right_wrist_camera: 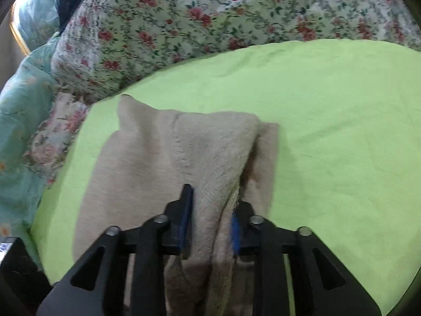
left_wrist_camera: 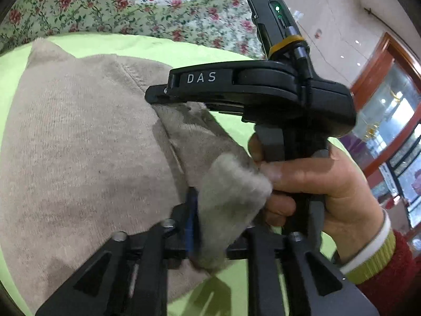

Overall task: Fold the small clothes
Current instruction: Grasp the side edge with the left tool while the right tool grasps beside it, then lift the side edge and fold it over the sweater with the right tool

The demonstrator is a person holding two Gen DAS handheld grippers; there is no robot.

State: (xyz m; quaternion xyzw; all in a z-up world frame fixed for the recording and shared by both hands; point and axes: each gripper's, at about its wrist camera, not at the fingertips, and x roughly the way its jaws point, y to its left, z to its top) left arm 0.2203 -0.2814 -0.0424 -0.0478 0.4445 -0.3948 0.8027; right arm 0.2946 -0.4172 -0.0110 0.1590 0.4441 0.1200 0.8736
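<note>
A beige knit garment (left_wrist_camera: pixel 79 144) lies folded on a lime green sheet (left_wrist_camera: pixel 231 123). In the left wrist view a raised flap of it (left_wrist_camera: pixel 231 197) stands between the jaws of my left gripper (left_wrist_camera: pixel 221 210). The blue pad (left_wrist_camera: pixel 191 210) sits beside the flap and the other finger is hidden behind it. My right gripper (left_wrist_camera: pixel 155 96), held by a hand (left_wrist_camera: pixel 329 184), shows from the side, its tip at the garment's far edge. In the right wrist view a ridge of the garment (right_wrist_camera: pixel 210 184) runs between the parted jaws of the right gripper (right_wrist_camera: pixel 213 200).
A floral quilt (right_wrist_camera: pixel 210 13) is bunched along the far side of the sheet, with teal bedding (right_wrist_camera: pixel 23 110) at the left. Bare green sheet (right_wrist_camera: pixel 342 131) stretches to the right of the garment. A wood-framed glass cabinet (left_wrist_camera: pixel 389 100) stands beyond the bed.
</note>
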